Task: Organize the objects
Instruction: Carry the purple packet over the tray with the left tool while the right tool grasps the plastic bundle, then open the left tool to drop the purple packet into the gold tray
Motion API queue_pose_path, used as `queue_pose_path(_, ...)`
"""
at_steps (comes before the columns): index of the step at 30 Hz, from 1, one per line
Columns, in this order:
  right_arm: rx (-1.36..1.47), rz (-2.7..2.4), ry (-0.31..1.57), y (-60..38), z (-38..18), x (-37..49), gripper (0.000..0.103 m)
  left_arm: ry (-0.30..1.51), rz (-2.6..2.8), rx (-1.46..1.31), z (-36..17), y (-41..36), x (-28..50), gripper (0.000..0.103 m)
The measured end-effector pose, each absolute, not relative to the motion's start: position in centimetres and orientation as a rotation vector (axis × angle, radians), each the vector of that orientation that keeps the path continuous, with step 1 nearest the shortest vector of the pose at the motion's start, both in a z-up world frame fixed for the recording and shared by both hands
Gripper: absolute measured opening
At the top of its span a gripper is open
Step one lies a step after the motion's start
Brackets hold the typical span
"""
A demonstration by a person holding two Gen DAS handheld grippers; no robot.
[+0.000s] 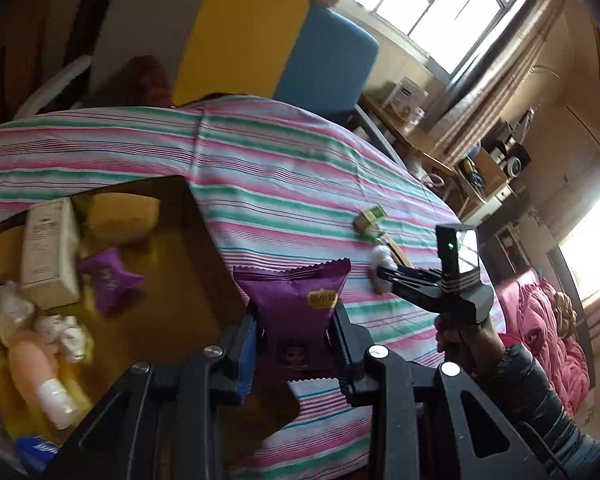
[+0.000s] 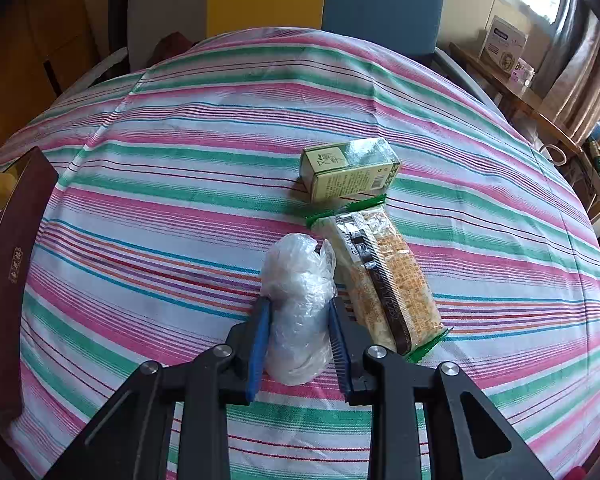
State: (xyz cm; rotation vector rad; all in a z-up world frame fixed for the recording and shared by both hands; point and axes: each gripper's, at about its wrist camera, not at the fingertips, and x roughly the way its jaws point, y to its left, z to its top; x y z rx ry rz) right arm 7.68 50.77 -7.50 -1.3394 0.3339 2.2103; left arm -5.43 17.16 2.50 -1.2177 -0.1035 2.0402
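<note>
My left gripper [image 1: 294,320] is shut on a purple snack packet [image 1: 296,300], held up beside the right edge of the brown box [image 1: 196,216]. That box holds a white carton [image 1: 50,252], another purple packet [image 1: 110,280], yellow sponges, crumpled white wrappers and a peach bottle [image 1: 36,368]. My right gripper [image 2: 298,312] is shut on a crumpled clear plastic bag [image 2: 296,304] lying on the striped cloth [image 2: 180,184]. Right beside it lie a wrapped cracker bar [image 2: 384,280] and a small green carton [image 2: 348,168]. In the left wrist view the right gripper [image 1: 384,276] reaches the white bag.
The brown box's side [image 2: 12,248] stands at the left edge of the right wrist view. Behind the table is a grey, yellow and blue chair back [image 1: 236,36]. A cluttered wooden side table [image 1: 412,136] and pink bedding [image 1: 540,320] lie to the right.
</note>
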Motion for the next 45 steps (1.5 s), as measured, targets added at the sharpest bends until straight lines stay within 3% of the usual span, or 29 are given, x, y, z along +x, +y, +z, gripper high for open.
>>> queue_pose_path(5,-1.340,2.195,0.365,51.2,-7.6,8.0,0.029,-0.141,2.162,-1.223,3.4,8.9,-6.7,0.032)
queue_pose_path(10,-1.345,2.187,0.341,51.1,-7.7,8.1,0.029,-0.147,2.189,-1.305,1.6,5.8,-7.0,0.032)
queue_pose_path(23,-1.350,2.184,0.328,50.9,-7.9,8.1,0.029,0.024,2.039,-1.568,-5.1,12.4,-11.2,0.032)
queue_pose_path(37,-1.359,2.182,0.307,50.7,-7.7,8.1,0.029,0.173,2.104,-1.673,-8.9,13.4,-14.1,0.034)
queue_pose_path(45,-1.359,2.182,0.300,50.9,-7.6,7.9,0.029,0.180,2.129,-1.623,-7.2,13.1,-13.2,0.052)
